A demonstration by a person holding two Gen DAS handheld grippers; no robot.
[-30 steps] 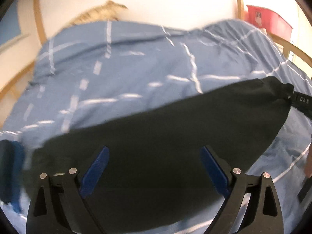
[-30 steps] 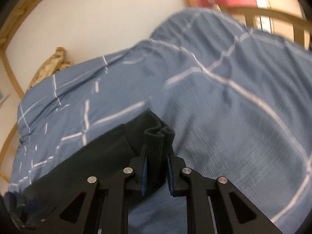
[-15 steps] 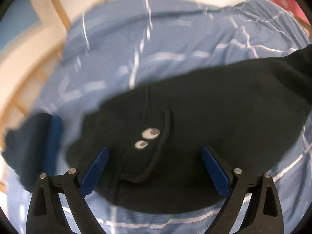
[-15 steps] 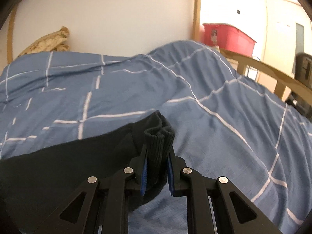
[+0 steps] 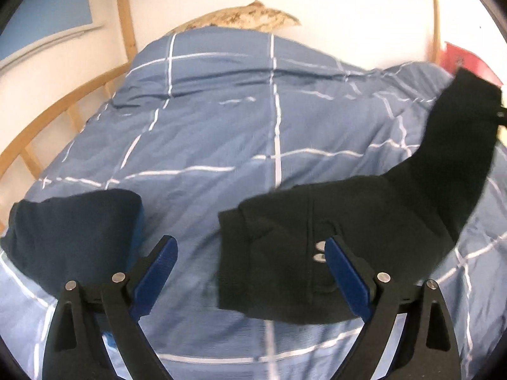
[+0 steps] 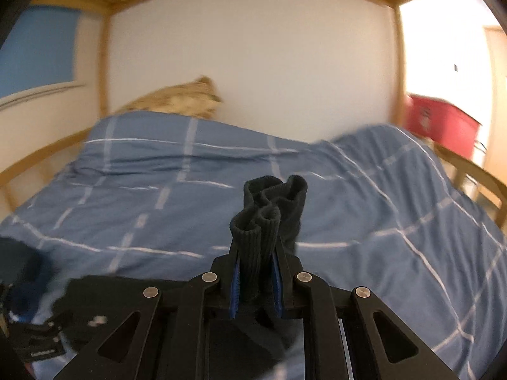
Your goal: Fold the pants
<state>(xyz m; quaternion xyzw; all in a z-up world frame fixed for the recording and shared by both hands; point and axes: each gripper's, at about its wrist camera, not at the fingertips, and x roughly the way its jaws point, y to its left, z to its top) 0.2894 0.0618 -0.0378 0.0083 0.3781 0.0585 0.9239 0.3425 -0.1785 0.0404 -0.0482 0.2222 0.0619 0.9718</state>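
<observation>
One end of pants lifted, fold under way.

Right gripper clamped on bunched ribbed cuffs, raised above duvet; left gripper spread wide, holding nothing, hovering just above waist end with two snaps. Long axis from 6 o'clock in left view, where waist lies flat on duvet, up to 2 o'clock, where legs rise off bed toward right gripper. Looks like lengthwise fold in hand: next, probably carry cuffs over toward 6 o'clock to meet waist, left jaws pinning or gripping waistband so cloth cannot slide. Folded navy garment at 8 o'clock, well apart.
</observation>
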